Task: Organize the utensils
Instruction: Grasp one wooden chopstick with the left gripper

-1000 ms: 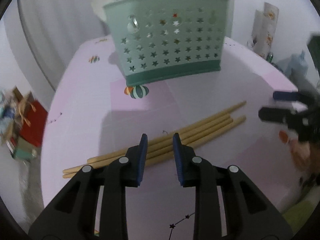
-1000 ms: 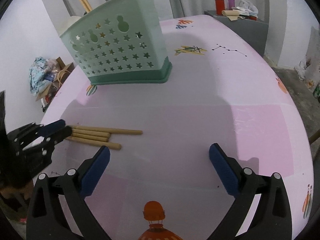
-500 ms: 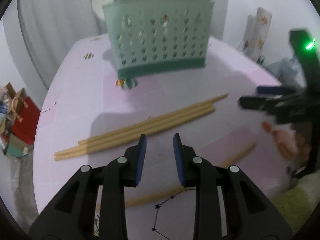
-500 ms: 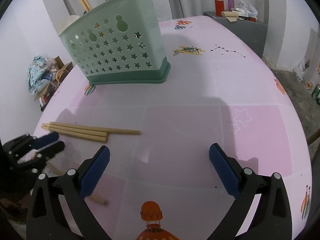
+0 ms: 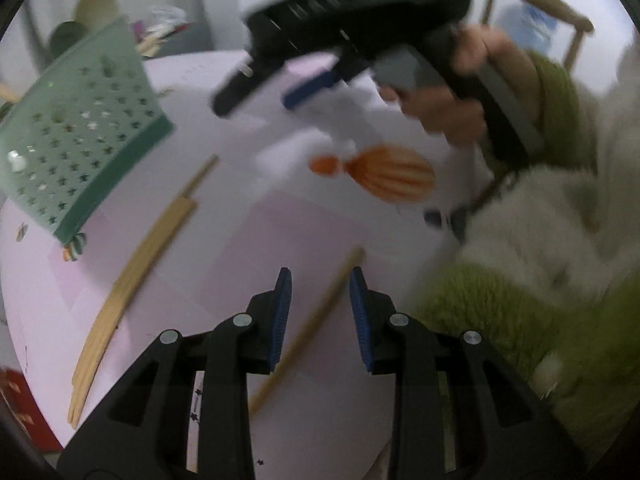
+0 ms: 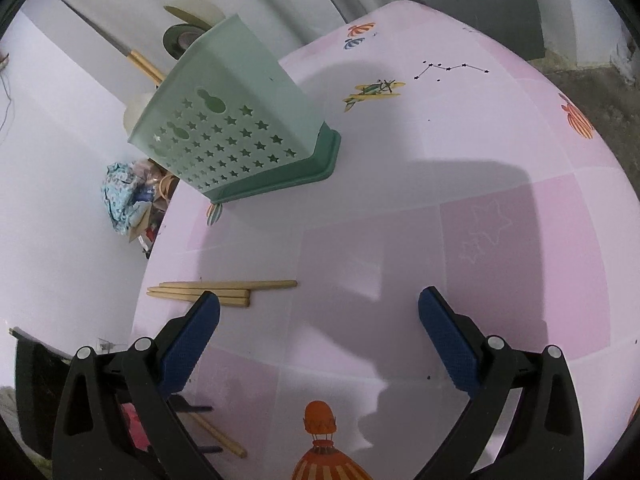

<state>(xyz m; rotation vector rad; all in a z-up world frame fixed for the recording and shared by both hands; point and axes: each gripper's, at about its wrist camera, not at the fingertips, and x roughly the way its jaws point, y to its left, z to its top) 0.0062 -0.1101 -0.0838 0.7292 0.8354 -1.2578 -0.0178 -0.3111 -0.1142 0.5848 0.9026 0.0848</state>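
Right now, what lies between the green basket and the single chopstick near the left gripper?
In the left wrist view, the chopstick bundle lies between the green basket and the single chopstick; elsewhere, bare pink tablecloth.

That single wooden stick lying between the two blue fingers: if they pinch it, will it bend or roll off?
The lone chopstick looks like rigid wood, so it probably won't bend. It seems slim and rounded, so a nudge from the left gripper might roll it across the smooth pink tablecloth. Likely very light.
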